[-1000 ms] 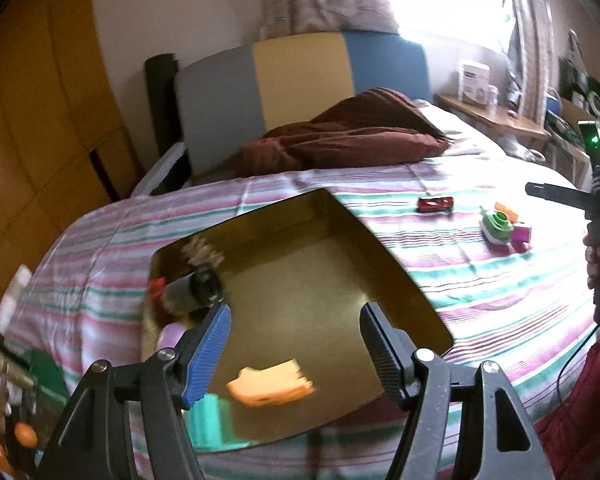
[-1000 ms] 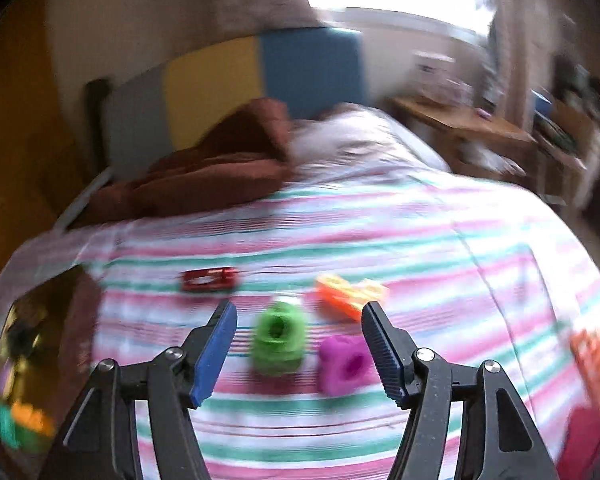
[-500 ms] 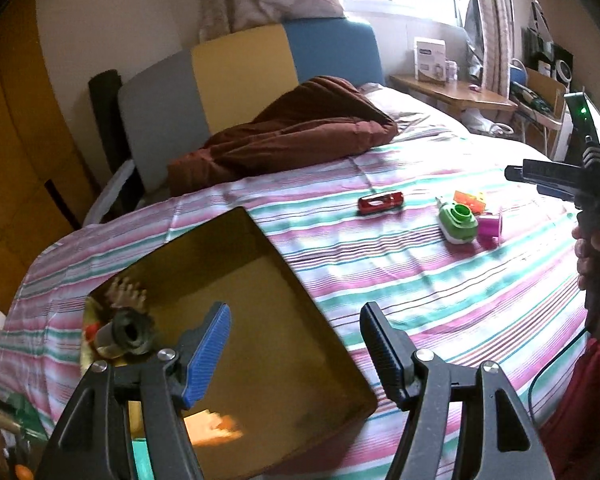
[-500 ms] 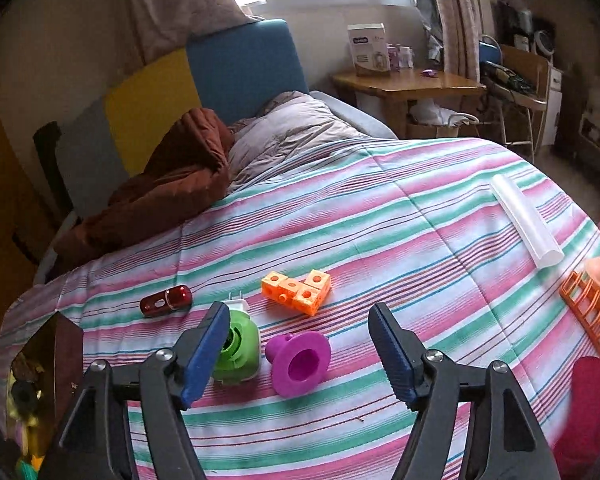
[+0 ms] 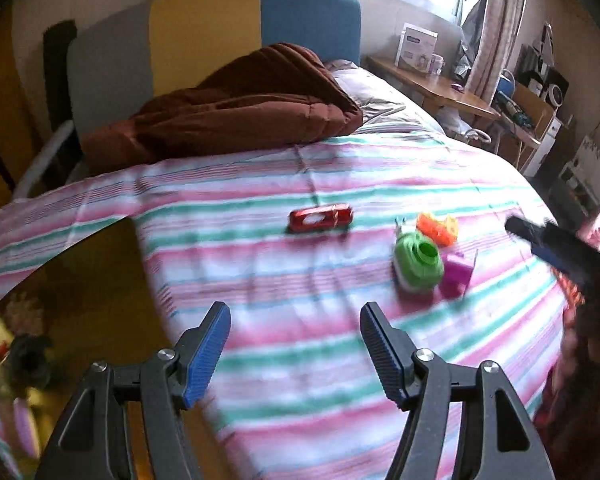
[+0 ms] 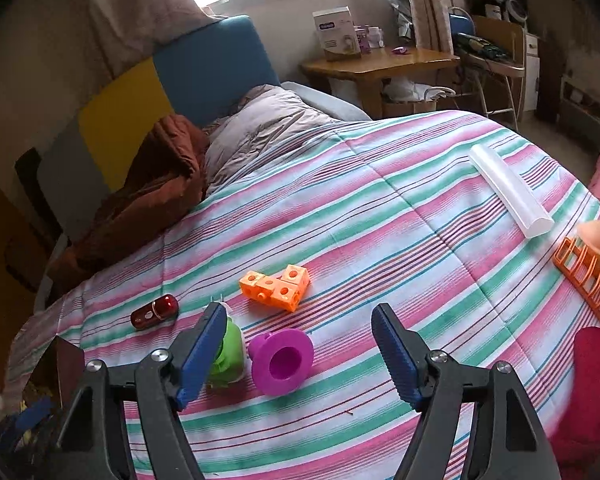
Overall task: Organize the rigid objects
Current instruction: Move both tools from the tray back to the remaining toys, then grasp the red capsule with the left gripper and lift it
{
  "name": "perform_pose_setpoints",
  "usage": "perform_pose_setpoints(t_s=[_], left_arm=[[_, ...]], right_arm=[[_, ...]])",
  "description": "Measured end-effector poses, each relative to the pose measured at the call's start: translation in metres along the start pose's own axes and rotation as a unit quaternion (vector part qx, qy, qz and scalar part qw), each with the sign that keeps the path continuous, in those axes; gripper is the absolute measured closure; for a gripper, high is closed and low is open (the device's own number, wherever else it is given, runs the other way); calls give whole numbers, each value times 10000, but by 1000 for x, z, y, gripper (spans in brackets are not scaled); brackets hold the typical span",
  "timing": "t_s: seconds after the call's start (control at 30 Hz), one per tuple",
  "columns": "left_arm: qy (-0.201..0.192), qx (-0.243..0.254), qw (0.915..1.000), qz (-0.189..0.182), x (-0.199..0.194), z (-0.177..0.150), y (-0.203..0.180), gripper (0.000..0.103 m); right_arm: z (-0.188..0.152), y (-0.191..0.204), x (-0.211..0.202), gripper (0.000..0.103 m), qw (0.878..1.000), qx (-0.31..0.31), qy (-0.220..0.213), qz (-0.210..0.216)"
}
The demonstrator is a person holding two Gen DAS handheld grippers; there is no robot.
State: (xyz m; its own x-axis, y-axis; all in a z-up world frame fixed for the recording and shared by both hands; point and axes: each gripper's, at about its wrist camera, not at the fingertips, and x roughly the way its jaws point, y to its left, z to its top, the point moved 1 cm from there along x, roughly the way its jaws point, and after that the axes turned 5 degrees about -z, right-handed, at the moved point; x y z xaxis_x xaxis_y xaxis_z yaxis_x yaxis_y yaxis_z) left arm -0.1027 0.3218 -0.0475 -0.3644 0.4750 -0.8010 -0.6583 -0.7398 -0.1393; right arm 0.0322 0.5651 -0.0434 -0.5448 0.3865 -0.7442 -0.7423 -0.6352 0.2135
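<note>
My left gripper [image 5: 295,312] is open and empty above the striped bedspread [image 5: 300,360], just right of the brown box [image 5: 80,300]. Beyond it lie a red toy car [image 5: 320,219], a green toy [image 5: 418,266], a purple piece [image 5: 456,272] and orange blocks [image 5: 438,228]. My right gripper [image 6: 299,312] hangs low over the purple piece [image 6: 282,360]; its jaws are opening, and the piece lies on the bed between the fingers, untouched. The green toy [image 6: 228,356] is partly hidden behind the left finger. The orange blocks [image 6: 276,286] and the red car [image 6: 155,312] lie further back.
The box holds several toys. A white tube [image 6: 508,190] and an orange rack [image 6: 592,280] lie at the right of the bed. A brown quilt [image 5: 228,120] is piled at the headboard. A wooden side table [image 6: 380,64] stands beyond the bed. A person's red sleeve [image 6: 596,380] shows at the right.
My left gripper swung right, from over the box to over the bedspread near the toys. My right gripper's jaws widened and the purple piece now lies between its fingers.
</note>
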Motion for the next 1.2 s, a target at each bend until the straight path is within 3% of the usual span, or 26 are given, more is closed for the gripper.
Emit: perform_pose_setpoints(t_s=[0.13, 0.2, 0.43, 0.63, 0.67, 0.7, 0.93, 1.2], left_arm=[[285, -277, 9990, -206, 43, 29, -1, 24], [333, -319, 9987, -209, 60, 41, -3, 24], [467, -418, 9980, 16, 115, 73, -7, 12], [761, -721, 9945, 47, 156, 83, -2, 13], [840, -787, 9933, 30, 162, 82, 1, 24], [922, -841, 9922, 20, 166, 80, 3, 26], [696, -522, 9960, 212, 141, 49, -3, 27], [162, 11, 9992, 370, 65, -1, -26, 26]], right_arm=[[1, 2, 1, 26, 10000, -16, 32, 43], [1, 2, 1, 26, 9999, 9, 55, 88], [0, 0, 3, 26, 9995, 112, 149, 245], [0, 0, 3, 26, 9990, 184, 193, 368], [-1, 1, 4, 26, 9990, 163, 203, 361], [-1, 1, 4, 26, 9990, 155, 211, 350], [-1, -2, 7, 26, 9992, 185, 228, 273], [-2, -11, 17, 26, 9981, 344, 467, 195]])
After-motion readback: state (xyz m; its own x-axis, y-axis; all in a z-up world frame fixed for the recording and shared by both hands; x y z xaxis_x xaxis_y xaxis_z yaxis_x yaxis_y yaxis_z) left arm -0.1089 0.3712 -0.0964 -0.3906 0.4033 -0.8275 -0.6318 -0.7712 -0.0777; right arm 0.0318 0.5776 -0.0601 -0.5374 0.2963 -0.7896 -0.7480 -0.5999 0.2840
